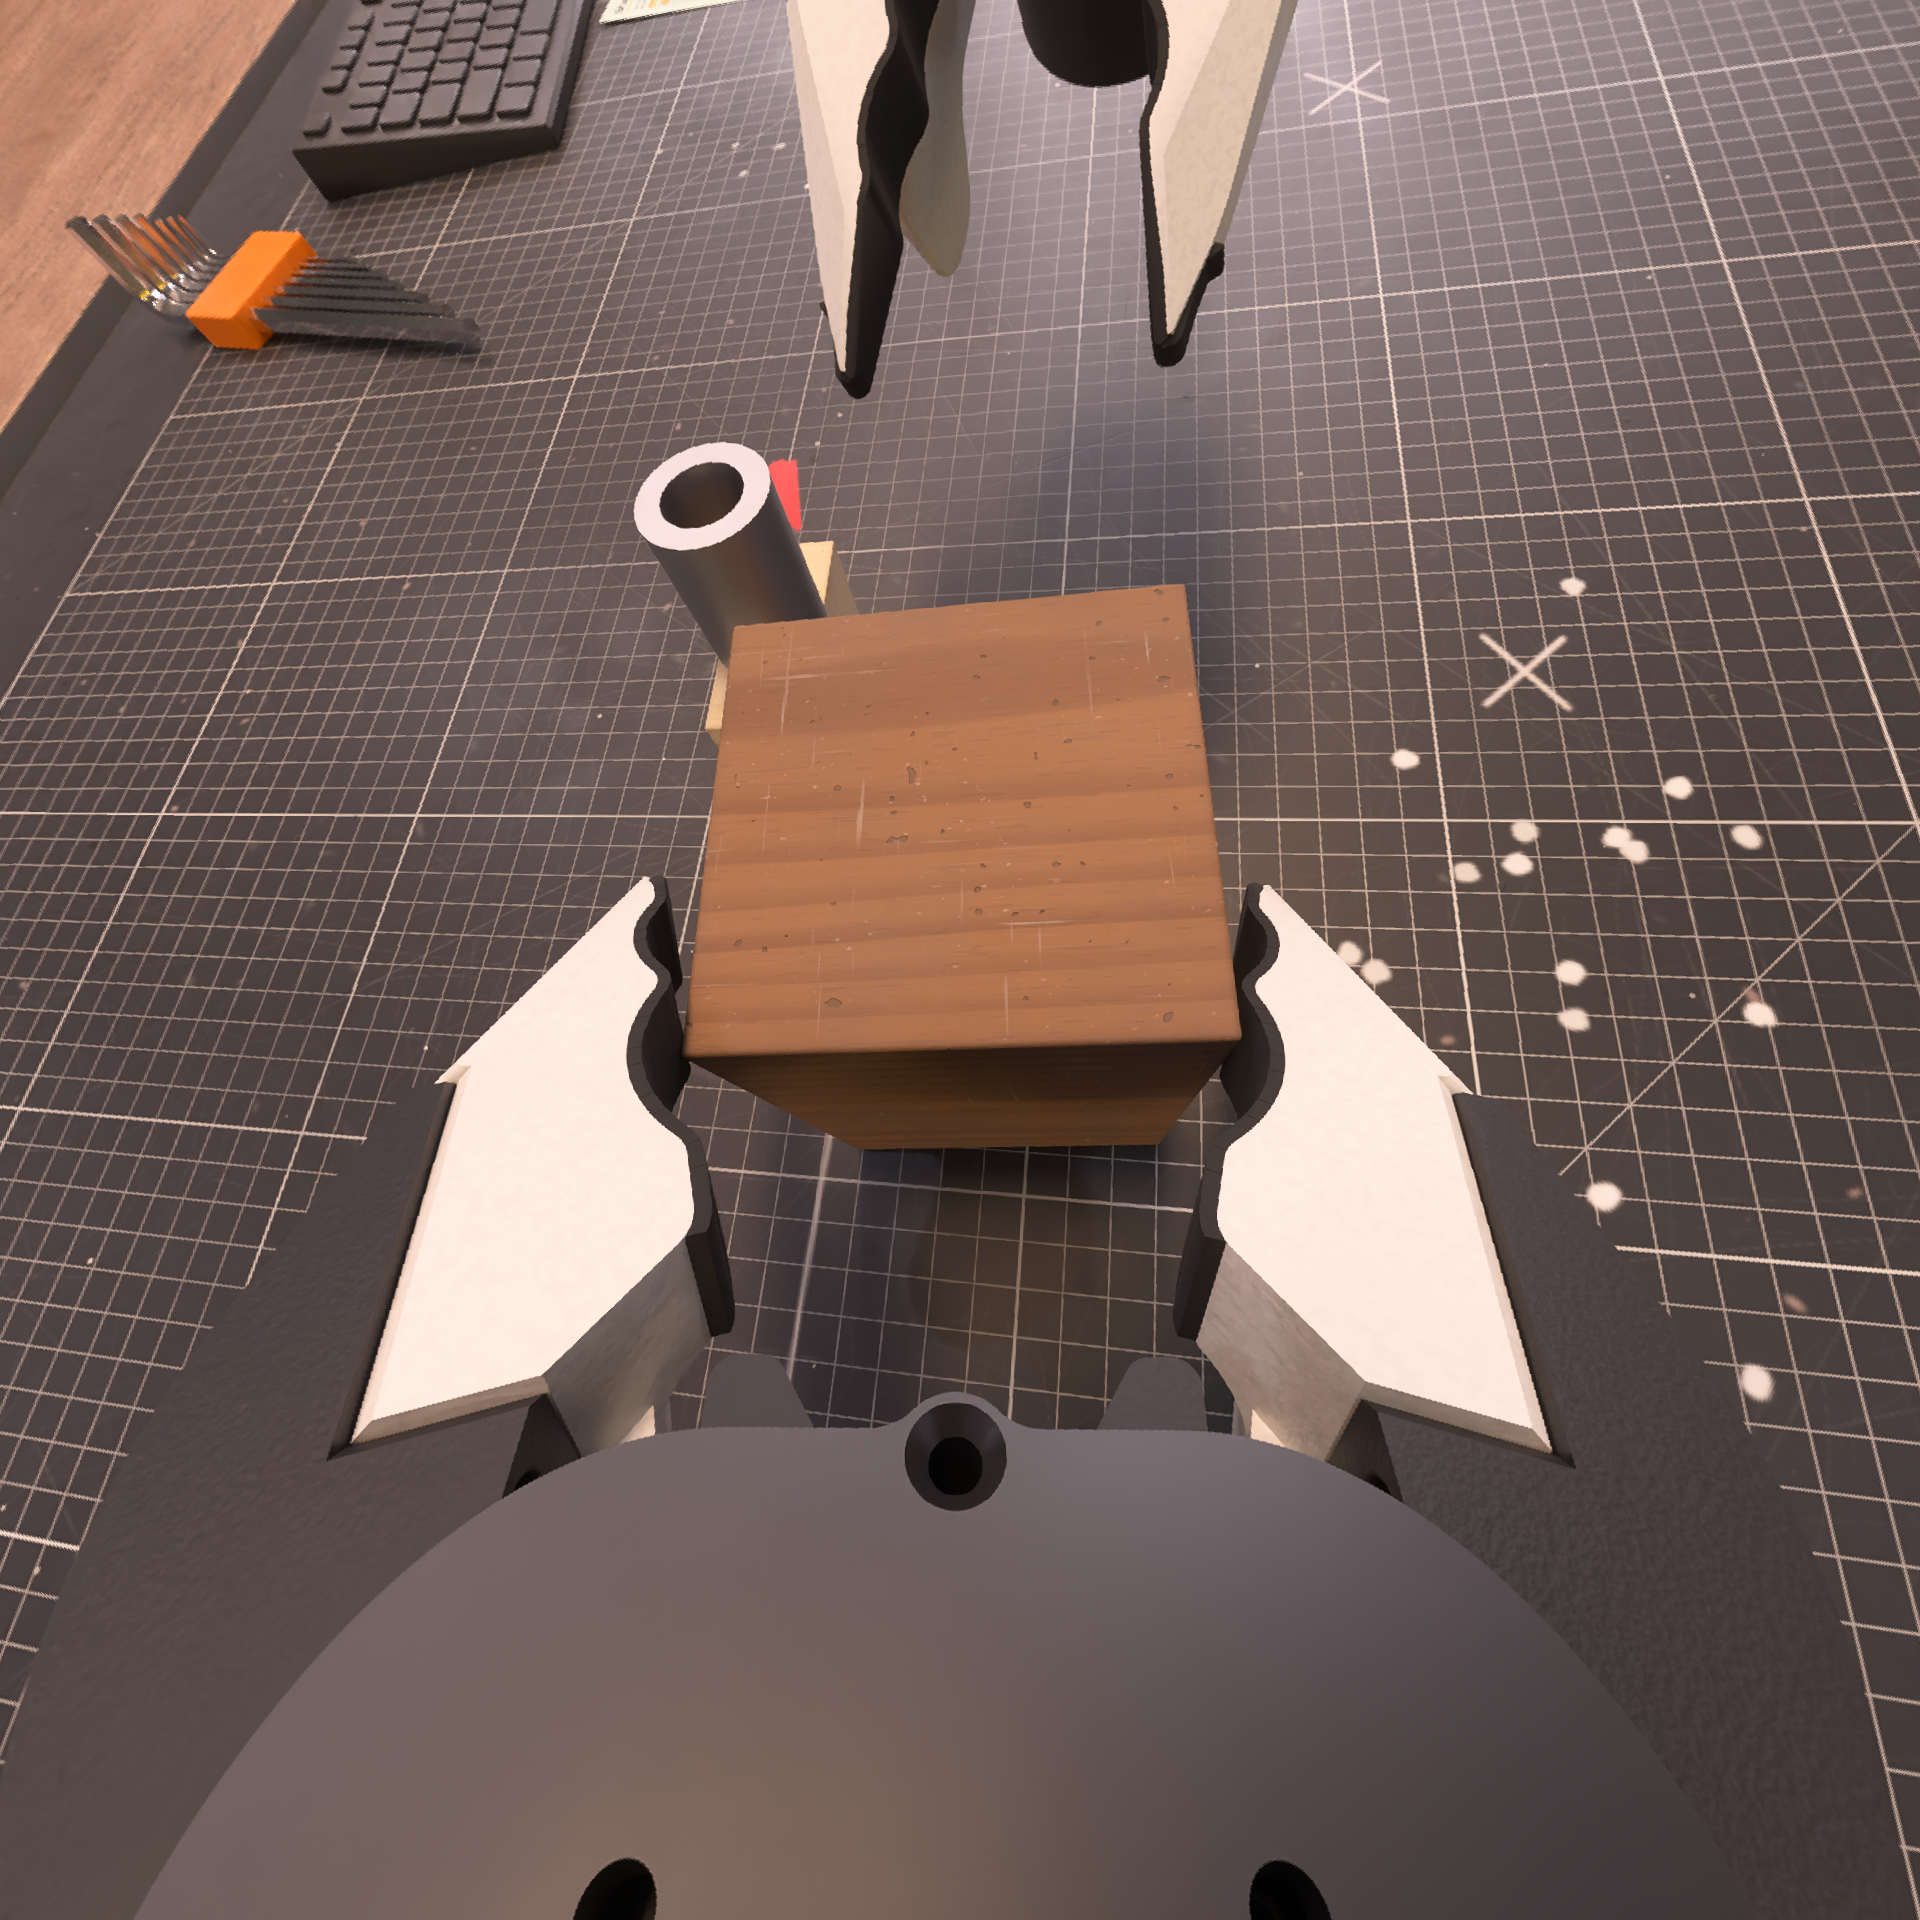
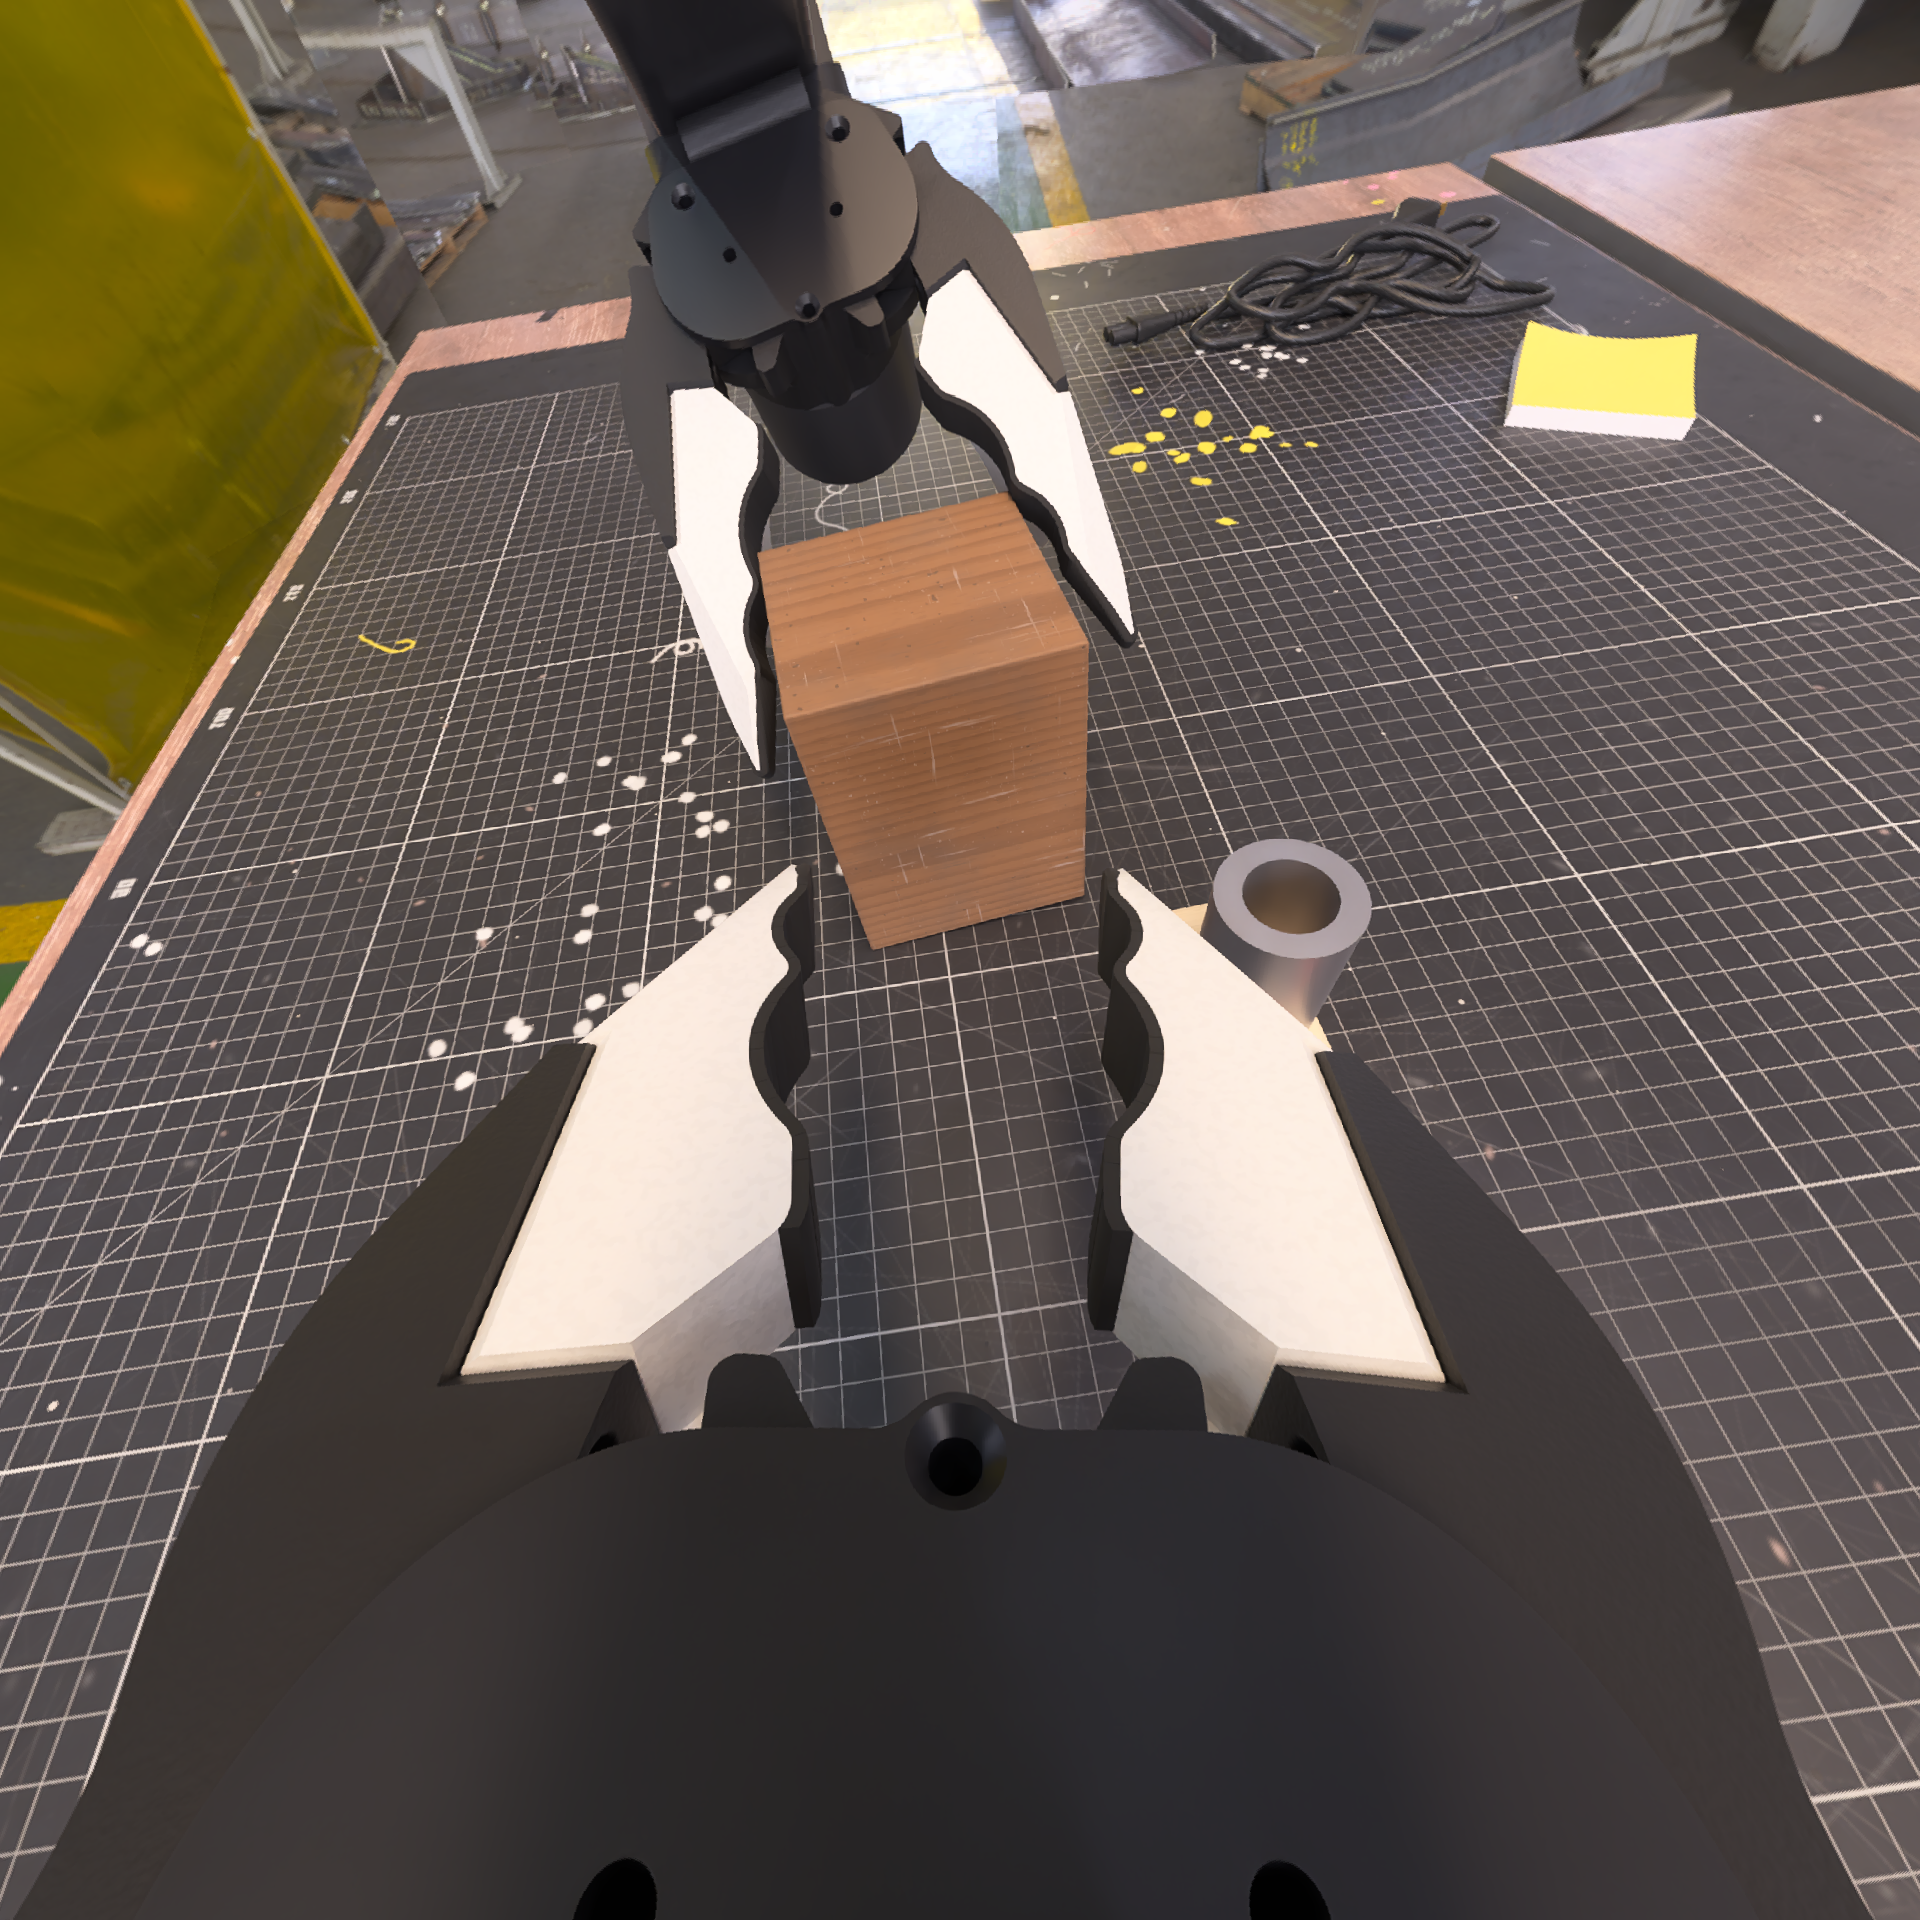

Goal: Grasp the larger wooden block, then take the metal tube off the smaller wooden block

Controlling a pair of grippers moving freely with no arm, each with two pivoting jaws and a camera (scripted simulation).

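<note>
The larger brown wooden block (image 1: 961, 831) stands upright on the cutting mat; it also shows in the right wrist view (image 2: 935, 727). My left gripper (image 1: 956, 899) is open, with one finger on each side of the block's near end; it also shows in the right wrist view (image 2: 945, 675). Behind the block a grey metal tube (image 1: 727, 540) stands tilted on the smaller pale block (image 1: 834, 582). My right gripper (image 2: 951, 894) is open and empty above the mat, and shows far off in the left wrist view (image 1: 1013, 364). The tube (image 2: 1288, 925) is just right of its right finger, and the small block (image 2: 1192, 918) is mostly hidden.
A black keyboard (image 1: 447, 83) and a hex key set in an orange holder (image 1: 249, 286) lie near one table edge. A coiled black cable (image 2: 1351, 281) and a yellow note pad (image 2: 1605, 379) lie at the other end. A small red piece (image 1: 787, 488) shows behind the tube.
</note>
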